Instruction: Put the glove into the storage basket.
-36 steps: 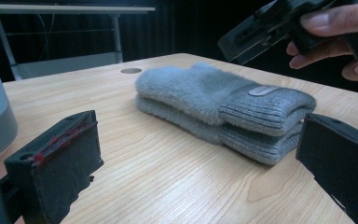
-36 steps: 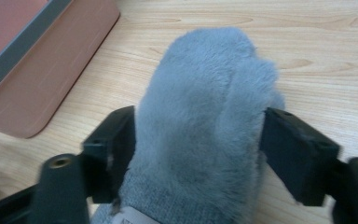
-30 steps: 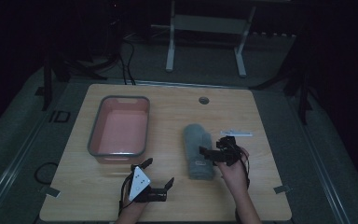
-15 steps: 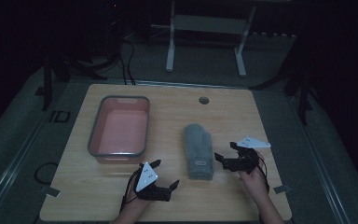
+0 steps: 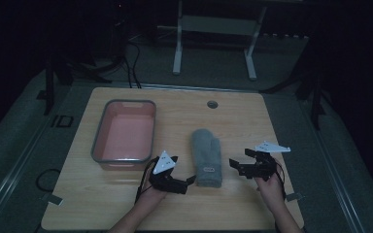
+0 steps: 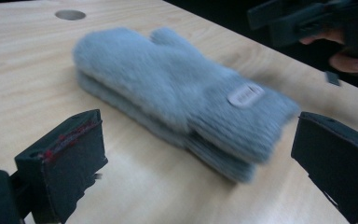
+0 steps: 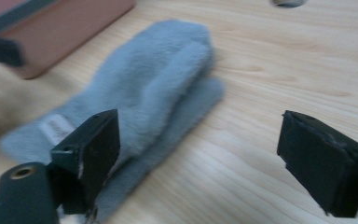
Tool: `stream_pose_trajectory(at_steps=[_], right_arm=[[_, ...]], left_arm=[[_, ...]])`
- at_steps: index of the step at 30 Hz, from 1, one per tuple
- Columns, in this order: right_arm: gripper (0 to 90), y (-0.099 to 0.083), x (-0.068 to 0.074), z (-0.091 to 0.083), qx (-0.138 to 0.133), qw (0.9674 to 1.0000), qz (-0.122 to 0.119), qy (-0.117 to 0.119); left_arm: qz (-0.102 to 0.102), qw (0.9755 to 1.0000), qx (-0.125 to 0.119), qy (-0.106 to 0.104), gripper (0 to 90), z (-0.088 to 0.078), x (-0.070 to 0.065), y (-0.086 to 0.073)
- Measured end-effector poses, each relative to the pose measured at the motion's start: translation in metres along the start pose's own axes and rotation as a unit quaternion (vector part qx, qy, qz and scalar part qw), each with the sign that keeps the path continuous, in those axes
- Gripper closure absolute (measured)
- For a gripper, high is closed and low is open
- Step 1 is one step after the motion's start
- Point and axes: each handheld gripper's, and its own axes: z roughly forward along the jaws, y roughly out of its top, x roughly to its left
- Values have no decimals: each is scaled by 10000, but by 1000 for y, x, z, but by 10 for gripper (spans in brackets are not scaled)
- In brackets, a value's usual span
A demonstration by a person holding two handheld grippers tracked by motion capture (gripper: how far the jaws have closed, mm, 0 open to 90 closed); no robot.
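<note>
A grey mitten point(image 5: 207, 156) lies flat on the table point(image 5: 272, 121), right of the pink tray point(image 5: 125, 136) and near the front edge. Its long axis runs near to far: the ribbed cuff with a small label faces the person, the rounded fingertip end points away, the thumb on its right side. The left claw point(image 5: 187, 180) sits just left of the cuff, released, jaws wide apart and holding nothing. The right claw point(image 5: 238, 161) hovers to the right of the mitten, also released and empty.
</note>
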Motion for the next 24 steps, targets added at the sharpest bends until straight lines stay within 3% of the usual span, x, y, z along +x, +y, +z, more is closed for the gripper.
stream_pose_trajectory(at_steps=[3,4,7,9,12,16,19,24], right_arm=[[158,7,-3,2,-34,9988,340,346],[149,10,-2,3,-49,9985,349,408],[132,17,6,10,-103,9991,252,314],[142,20,12,18,-78,9995,154,266],[253,23,16,30,-65,9999,55,82],[388,22,15,45,-6,9997,231,77],[406,16,16,55,119,9992,337,156],[407,2,16,67,412,9983,397,59]], left_arm=[[-62,9999,100,123,30,7,3,12],[-86,9997,135,185,31,10,4,15],[-19,9989,275,370,47,18,5,21],[-24,9988,316,369,58,24,4,23],[-81,9988,341,352,78,32,4,23],[-276,9980,434,369,143,42,5,22],[-216,9958,702,551,147,53,5,22],[-327,9925,967,667,154,63,6,19]])
